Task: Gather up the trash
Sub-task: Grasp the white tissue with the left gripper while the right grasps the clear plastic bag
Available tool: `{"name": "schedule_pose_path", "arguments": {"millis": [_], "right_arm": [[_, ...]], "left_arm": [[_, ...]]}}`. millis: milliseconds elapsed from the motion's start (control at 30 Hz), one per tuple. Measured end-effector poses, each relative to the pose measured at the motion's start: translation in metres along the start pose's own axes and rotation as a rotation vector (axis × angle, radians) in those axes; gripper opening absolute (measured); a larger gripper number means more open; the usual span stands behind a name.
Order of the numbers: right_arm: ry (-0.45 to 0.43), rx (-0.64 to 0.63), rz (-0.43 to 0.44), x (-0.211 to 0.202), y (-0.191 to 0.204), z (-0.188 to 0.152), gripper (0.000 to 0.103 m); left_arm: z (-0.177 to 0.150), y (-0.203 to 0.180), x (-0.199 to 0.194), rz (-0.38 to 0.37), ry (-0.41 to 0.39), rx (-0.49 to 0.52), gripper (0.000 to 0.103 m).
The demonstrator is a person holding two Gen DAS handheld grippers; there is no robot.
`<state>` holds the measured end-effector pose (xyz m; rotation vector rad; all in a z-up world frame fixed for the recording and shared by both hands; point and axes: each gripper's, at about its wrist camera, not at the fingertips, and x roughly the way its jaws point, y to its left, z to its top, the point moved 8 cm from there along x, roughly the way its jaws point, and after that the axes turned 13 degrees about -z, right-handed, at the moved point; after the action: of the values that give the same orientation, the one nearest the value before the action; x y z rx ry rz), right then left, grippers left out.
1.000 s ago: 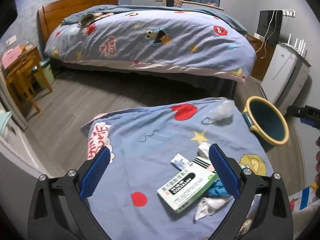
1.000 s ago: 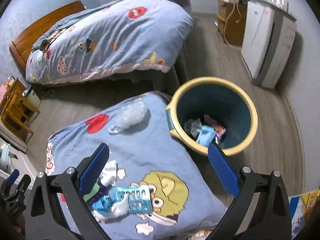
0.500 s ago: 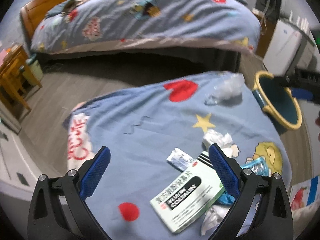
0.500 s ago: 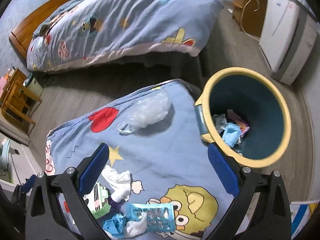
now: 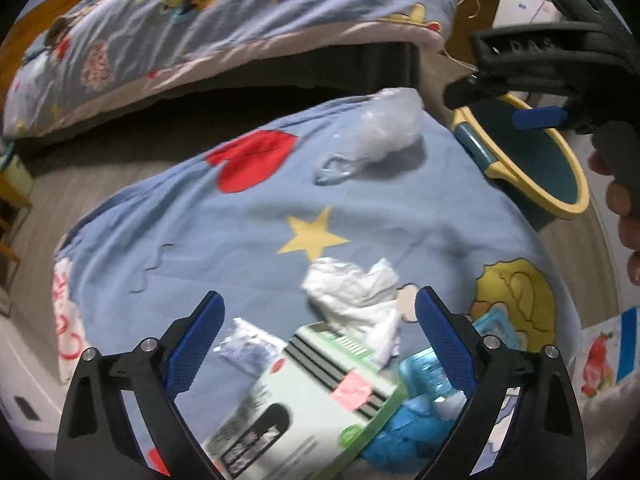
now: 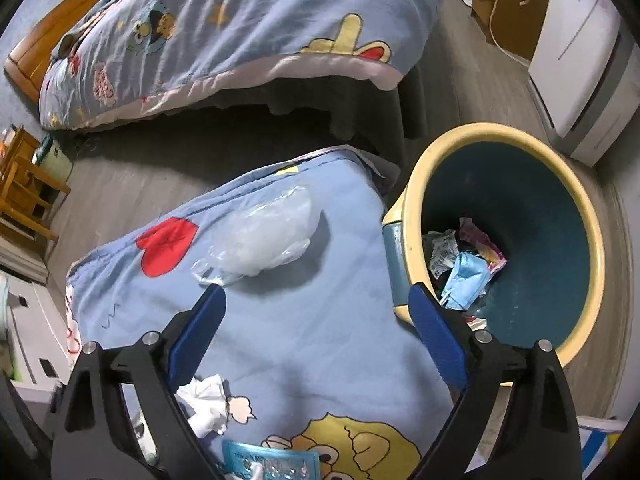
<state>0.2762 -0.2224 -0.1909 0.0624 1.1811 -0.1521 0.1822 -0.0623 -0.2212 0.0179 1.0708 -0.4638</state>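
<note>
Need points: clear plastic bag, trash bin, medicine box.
clear plastic bag (image 6: 264,240), right wrist view, middle of its crumpled body
trash bin (image 6: 416,184), right wrist view, yellow rim
medicine box (image 5: 304,400), left wrist view, top face

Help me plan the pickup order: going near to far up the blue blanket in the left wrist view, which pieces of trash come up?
Green and white medicine box → crumpled white tissue → clear plastic bag. The small foil packet and the blue items beside the box overlap it, so I left them out.

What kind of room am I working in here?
Most likely a bedroom: a wooden-framed bed under a cartoon-print duvet, a matching blue quilt strewn with trash, and a yellow-rimmed bin beside it.
</note>
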Motion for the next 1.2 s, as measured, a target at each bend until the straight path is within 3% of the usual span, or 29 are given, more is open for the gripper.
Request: {"name": "schedule_pose_path", "arguments": {"millis": [67,200,367,467,633,767,833,900,967,1200], "right_arm": [[0.01,0.009,0.017,0.004,0.0,0.003,0.085],[0.021,0.0,0.024,0.013,0.002,0.007,0.081],[0.031,0.003,0.03,0.029,0.005,0.017,0.077],[0.046,0.007,0.042,0.04,0.01,0.022,0.073],[0.041,-0.008,0.056,0.053,0.022,0.03,0.068],[0.047,-0.005,0.071,0.063,0.027,0.034,0.056],[0.058,0.005,0.102,0.068,0.031,0.035,0.044],[0.069,0.011,0.146,0.069,0.035,0.035,0.023],[0.069,0.012,0.16,0.068,0.037,0.035,0.015],[0.035,0.005,0.181,0.046,0.035,0.039,0.01]], "left_arm": [[0.002,-0.003,0.006,-0.019,0.012,0.0,0.092],[0.001,-0.005,0.021,-0.051,0.064,-0.006,0.074],[-0.001,0.0,0.035,-0.065,0.117,-0.015,0.032],[0.004,0.009,0.036,-0.088,0.109,-0.062,0.014],[0.012,0.015,0.036,-0.093,0.091,-0.071,0.007],[0.025,0.012,0.033,-0.111,0.057,-0.081,0.004],[0.036,0.009,0.028,-0.12,0.029,-0.082,0.004],[0.043,0.007,0.025,-0.115,0.011,-0.073,0.004],[0.047,0.006,0.022,-0.117,-0.002,-0.071,0.004],[0.058,0.003,0.006,-0.093,-0.05,-0.051,0.004]]}}
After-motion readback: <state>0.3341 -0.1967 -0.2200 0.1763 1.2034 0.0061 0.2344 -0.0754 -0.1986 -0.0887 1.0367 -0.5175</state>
